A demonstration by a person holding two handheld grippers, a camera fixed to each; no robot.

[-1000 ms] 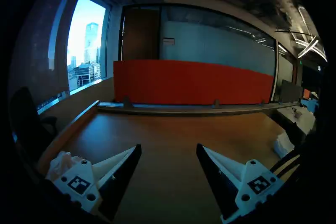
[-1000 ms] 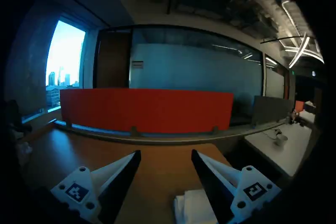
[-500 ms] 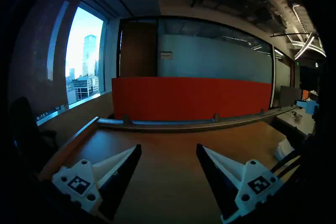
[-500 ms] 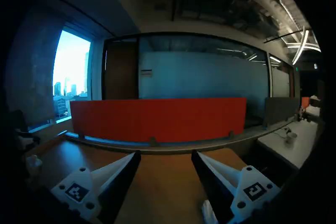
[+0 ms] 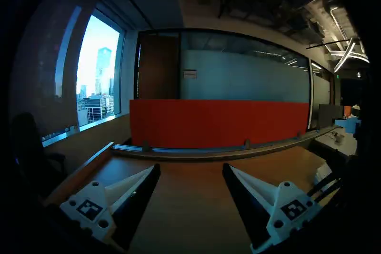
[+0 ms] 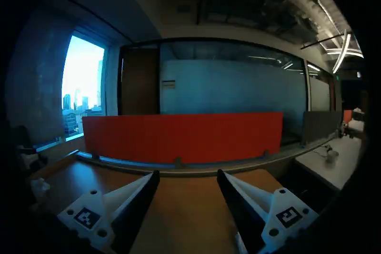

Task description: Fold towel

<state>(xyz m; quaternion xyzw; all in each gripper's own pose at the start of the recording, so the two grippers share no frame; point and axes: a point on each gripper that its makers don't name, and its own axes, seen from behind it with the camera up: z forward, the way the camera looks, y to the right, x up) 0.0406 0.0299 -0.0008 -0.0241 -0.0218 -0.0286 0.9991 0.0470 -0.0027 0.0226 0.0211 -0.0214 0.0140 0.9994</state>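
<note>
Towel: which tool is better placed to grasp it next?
Right, likely. The towel lies close beneath the open right tool, while from the open left tool it sits far off to the side.

We stand in a high-rise office: a long wooden table [image 5: 190, 201] backed by a red divider screen [image 5: 219, 123], a glass-walled room [image 5: 243, 78] behind it, strip lights [image 5: 350, 54] overhead, and a window [image 5: 97, 87] (city towers outside).

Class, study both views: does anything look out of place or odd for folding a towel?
Nothing is spilled or damaged. The odd part: both the left gripper and right gripper are open, empty, and aimed level at the red partition; a white sliver, possibly the towel, peeks at the right gripper view's bottom edge.
</note>
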